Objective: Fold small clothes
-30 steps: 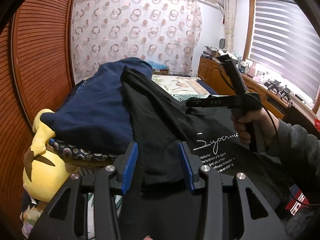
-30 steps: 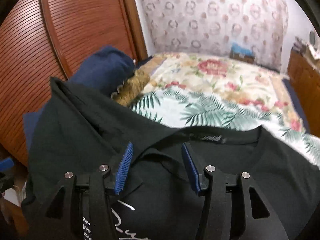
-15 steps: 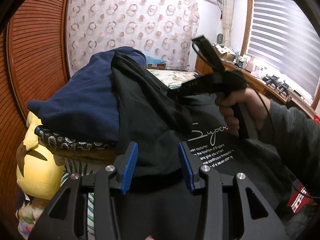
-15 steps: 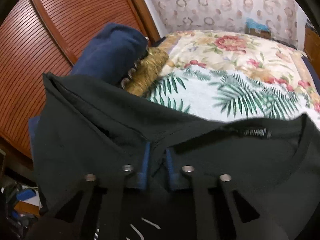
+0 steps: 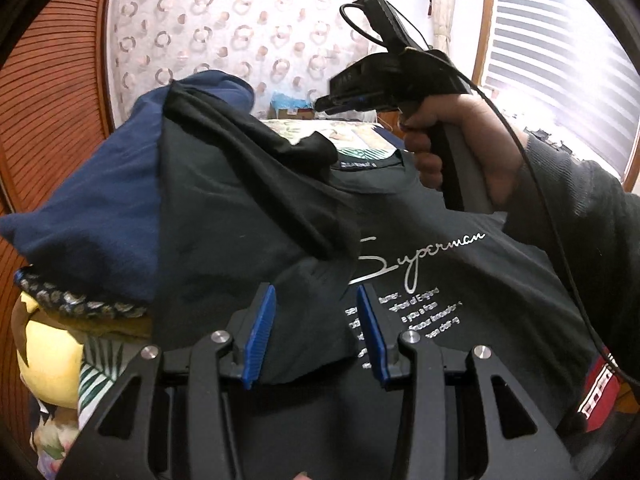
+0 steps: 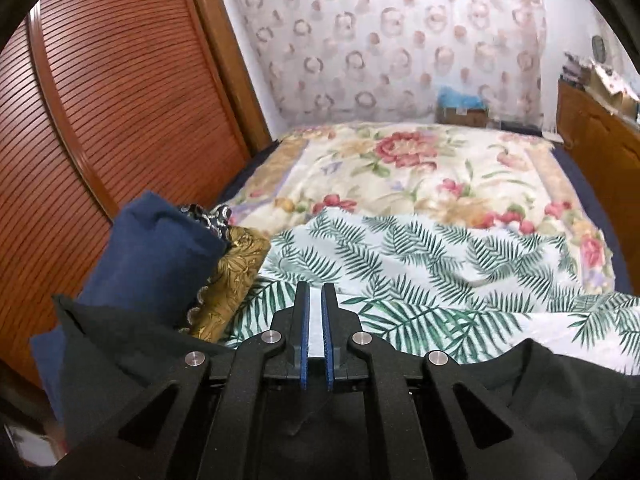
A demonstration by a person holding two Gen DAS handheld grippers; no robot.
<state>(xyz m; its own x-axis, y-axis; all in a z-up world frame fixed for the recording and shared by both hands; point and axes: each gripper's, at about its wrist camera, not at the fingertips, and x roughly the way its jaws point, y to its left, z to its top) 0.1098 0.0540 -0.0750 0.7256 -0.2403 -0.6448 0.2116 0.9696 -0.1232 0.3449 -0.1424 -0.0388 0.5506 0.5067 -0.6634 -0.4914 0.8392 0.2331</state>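
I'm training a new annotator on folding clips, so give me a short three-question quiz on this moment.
1. True or false: the right tongs stand wide open.
2. Which word is printed on the black T-shirt? A Batman, B Superman, C Spiderman.
3. What pattern is on the sheet just beyond the right tongs?
Key: 1 false, they have just closed, with no cloth visible between them. 2 B. 3 green palm leaves.
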